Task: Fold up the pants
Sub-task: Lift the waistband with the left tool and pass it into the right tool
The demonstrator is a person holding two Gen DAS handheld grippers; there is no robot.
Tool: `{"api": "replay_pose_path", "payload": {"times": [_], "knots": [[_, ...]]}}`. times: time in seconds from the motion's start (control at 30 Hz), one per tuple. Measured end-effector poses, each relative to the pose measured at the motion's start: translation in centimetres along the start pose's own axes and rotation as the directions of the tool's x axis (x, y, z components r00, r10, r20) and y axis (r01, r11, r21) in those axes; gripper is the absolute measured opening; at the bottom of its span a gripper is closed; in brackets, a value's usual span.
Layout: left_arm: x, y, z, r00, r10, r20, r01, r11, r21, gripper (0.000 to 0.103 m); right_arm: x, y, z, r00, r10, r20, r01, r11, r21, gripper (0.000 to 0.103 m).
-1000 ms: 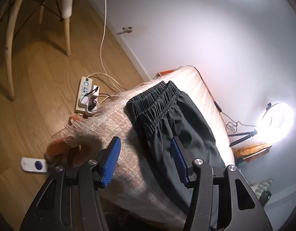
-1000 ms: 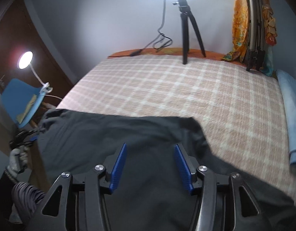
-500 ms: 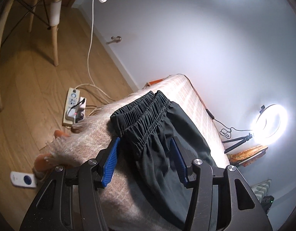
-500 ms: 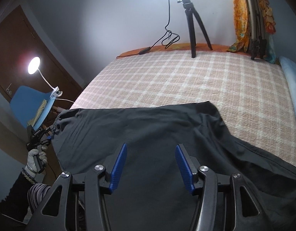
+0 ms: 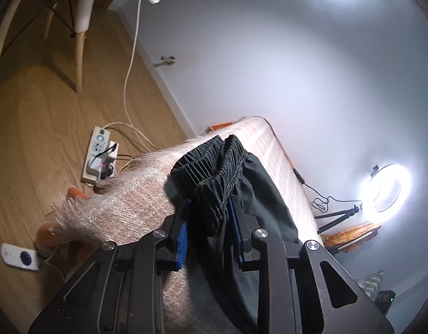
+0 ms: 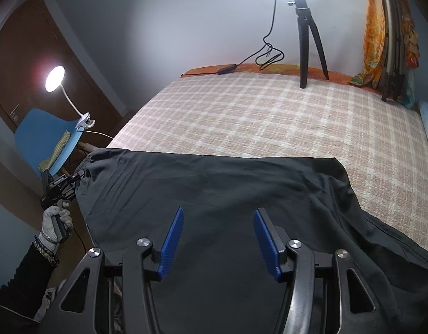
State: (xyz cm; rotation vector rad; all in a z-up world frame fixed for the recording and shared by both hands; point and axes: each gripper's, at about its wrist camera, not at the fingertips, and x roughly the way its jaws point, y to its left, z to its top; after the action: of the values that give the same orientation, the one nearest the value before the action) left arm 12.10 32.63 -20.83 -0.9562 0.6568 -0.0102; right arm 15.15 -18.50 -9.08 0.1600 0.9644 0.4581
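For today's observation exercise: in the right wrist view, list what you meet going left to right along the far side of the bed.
Desk lamp → blue chair → cable → tripod → orange cloth.

Bed (image 6: 269,117) with checked blanket, carrying dark pants (image 6: 214,183).

Blanket is pink-and-cream check with a fringed edge hanging over the near corner above the wood floor (image 5: 47,128). Pants lie spread across the near part of the bed, elastic waistband (image 5: 211,164) bunched at the bed's edge. At the far side a black tripod (image 6: 308,41) stands on the bed, with a black cable (image 6: 258,55) lying beside it. A power strip (image 5: 98,153) sits on the floor.
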Motion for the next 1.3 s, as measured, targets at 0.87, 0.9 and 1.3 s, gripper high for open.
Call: {"api": "replay_pose_path", "payload": {"times": [0.87, 0.9, 1.3], "knots": [[1.2, -15.8, -8.2, 0.999, 0.032, 0.000, -0.024, 0.745, 0.667, 0.010, 2.0, 3.0, 2.0, 0.992, 0.112, -0.064, -0.112, 0.994, 0.012, 0.060], [1.4, -16.2, -9.2, 0.999, 0.030, -0.014, -0.012, 0.726, 0.687, 0.010, 2.6, 3.2, 2.3, 0.987, 0.138, -0.082, -0.137, 0.990, 0.020, 0.061], [3.1, -22.0, -22.8, 0.983, 0.103, -0.153, 0.127, 0.224, 0.966, 0.010, 10.9, 7.1, 2.9, 0.911, 0.356, -0.209, -0.344, 0.935, 0.092, 0.065]]}}
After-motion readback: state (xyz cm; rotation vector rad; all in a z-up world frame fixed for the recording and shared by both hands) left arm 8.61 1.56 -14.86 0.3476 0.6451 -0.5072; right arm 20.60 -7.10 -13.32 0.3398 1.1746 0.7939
